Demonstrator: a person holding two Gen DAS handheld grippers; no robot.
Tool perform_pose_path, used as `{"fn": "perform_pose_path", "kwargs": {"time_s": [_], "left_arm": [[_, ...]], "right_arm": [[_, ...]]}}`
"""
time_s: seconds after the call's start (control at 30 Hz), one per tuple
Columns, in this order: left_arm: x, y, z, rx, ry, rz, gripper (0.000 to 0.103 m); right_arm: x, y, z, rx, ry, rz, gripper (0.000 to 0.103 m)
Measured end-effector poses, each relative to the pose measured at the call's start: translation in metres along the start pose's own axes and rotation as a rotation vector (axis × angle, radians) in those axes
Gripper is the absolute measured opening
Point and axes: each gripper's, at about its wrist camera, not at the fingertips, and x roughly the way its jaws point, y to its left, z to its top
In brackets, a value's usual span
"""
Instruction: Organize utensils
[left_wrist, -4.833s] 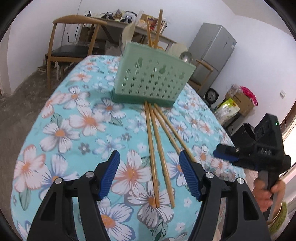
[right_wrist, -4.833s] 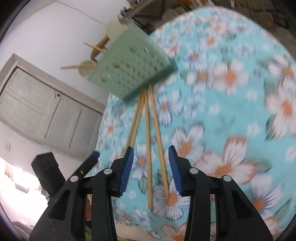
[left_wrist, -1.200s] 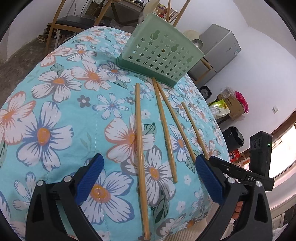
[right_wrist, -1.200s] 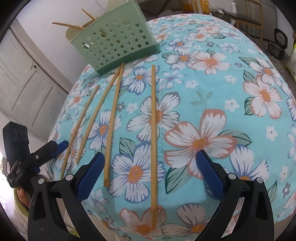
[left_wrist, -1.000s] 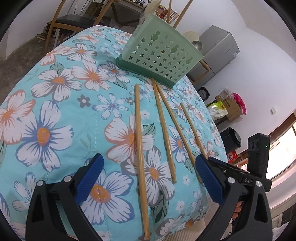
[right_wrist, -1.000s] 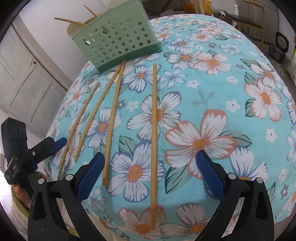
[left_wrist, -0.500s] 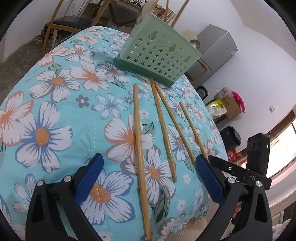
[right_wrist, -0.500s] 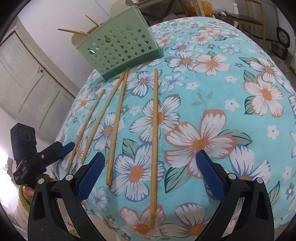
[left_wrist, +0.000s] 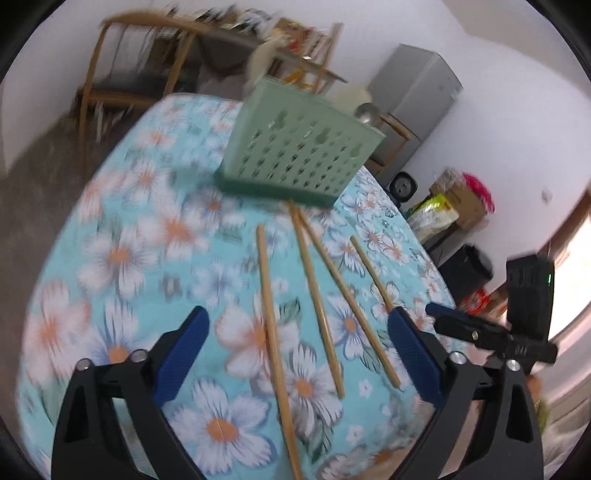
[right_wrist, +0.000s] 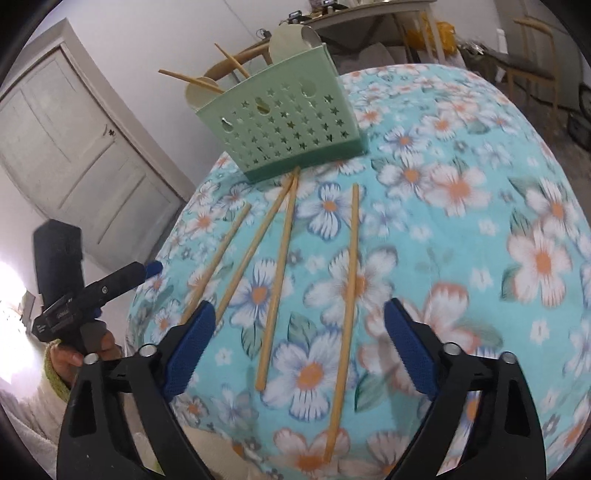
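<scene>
Several wooden chopsticks lie side by side on the floral tablecloth (left_wrist: 122, 258), pointing at a green perforated basket (left_wrist: 299, 155) that holds more chopsticks and spoons. My left gripper (left_wrist: 295, 325) hovers above the near ends of the leftmost chopstick (left_wrist: 273, 332) and its neighbour (left_wrist: 317, 302). Its jaws are closing, and the pads touch nothing. My right gripper (right_wrist: 300, 314) hangs over the same row, above the rightmost chopstick (right_wrist: 349, 277) and the one beside it (right_wrist: 280, 269). Its jaws are closing too, with nothing gripped. The basket (right_wrist: 288, 129) stands upright at the far end.
A wooden chair (left_wrist: 122, 74) and a cluttered table stand behind the basket. A grey fridge (left_wrist: 417, 92) and bags (left_wrist: 450, 206) are to the right. A white door (right_wrist: 74, 147) is on the left. The table's rounded front edge is just under both grippers.
Both grippers have lifted away from the table, so the basket and room show higher and farther. Both pairs of jaws stand slightly narrower. The chopsticks have not moved.
</scene>
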Motion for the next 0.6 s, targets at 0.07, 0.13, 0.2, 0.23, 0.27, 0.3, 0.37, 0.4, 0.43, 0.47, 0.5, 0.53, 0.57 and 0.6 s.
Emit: {"fn": "perform_pose_path", "kwargs": {"time_s": [0.07, 0.13, 0.2, 0.23, 0.27, 0.3, 0.37, 0.4, 0.43, 0.47, 0.5, 0.53, 0.57, 0.6], "left_arm": [[0.007, -0.008, 0.009, 0.066, 0.008, 0.039, 0.081], [0.018, -0.013, 0.016, 0.120, 0.027, 0.066, 0.067], [0.029, -0.017, 0.022, 0.183, 0.049, 0.082, 0.060], [0.038, -0.018, 0.025, 0.210, 0.067, 0.095, 0.055], [0.045, -0.017, 0.027, 0.220, 0.085, 0.108, 0.053], [0.051, -0.014, 0.029, 0.221, 0.101, 0.115, 0.048], [0.063, -0.008, 0.033, 0.214, 0.138, 0.126, 0.041], [0.070, -0.005, 0.035, 0.210, 0.159, 0.131, 0.036], [0.077, -0.002, 0.038, 0.206, 0.177, 0.134, 0.033], [0.081, 0.000, 0.041, 0.204, 0.189, 0.140, 0.031], [0.087, 0.001, 0.043, 0.201, 0.204, 0.147, 0.029], [0.092, 0.002, 0.046, 0.200, 0.218, 0.151, 0.028], [0.097, 0.003, 0.047, 0.203, 0.230, 0.156, 0.027], [0.101, 0.003, 0.048, 0.204, 0.239, 0.160, 0.027]], "right_arm": [[0.010, 0.000, 0.011, -0.007, 0.018, -0.007, 0.074], [0.020, -0.002, 0.023, -0.021, 0.033, -0.020, 0.068], [0.029, -0.003, 0.029, -0.028, 0.045, -0.036, 0.061], [0.035, -0.004, 0.035, -0.032, 0.056, -0.046, 0.058], [0.038, -0.006, 0.038, -0.035, 0.062, -0.054, 0.055], [0.044, -0.008, 0.043, -0.036, 0.074, -0.070, 0.053], [0.052, -0.012, 0.049, -0.039, 0.093, -0.082, 0.049], [0.057, -0.014, 0.052, -0.038, 0.105, -0.089, 0.048], [0.059, -0.016, 0.054, -0.037, 0.112, -0.092, 0.046], [0.063, -0.018, 0.057, -0.037, 0.124, -0.094, 0.044], [0.067, -0.020, 0.059, -0.036, 0.135, -0.093, 0.044], [0.069, -0.020, 0.060, -0.036, 0.142, -0.094, 0.041], [0.073, -0.022, 0.062, -0.040, 0.152, -0.097, 0.040], [0.076, -0.023, 0.064, -0.043, 0.160, -0.097, 0.040]]}}
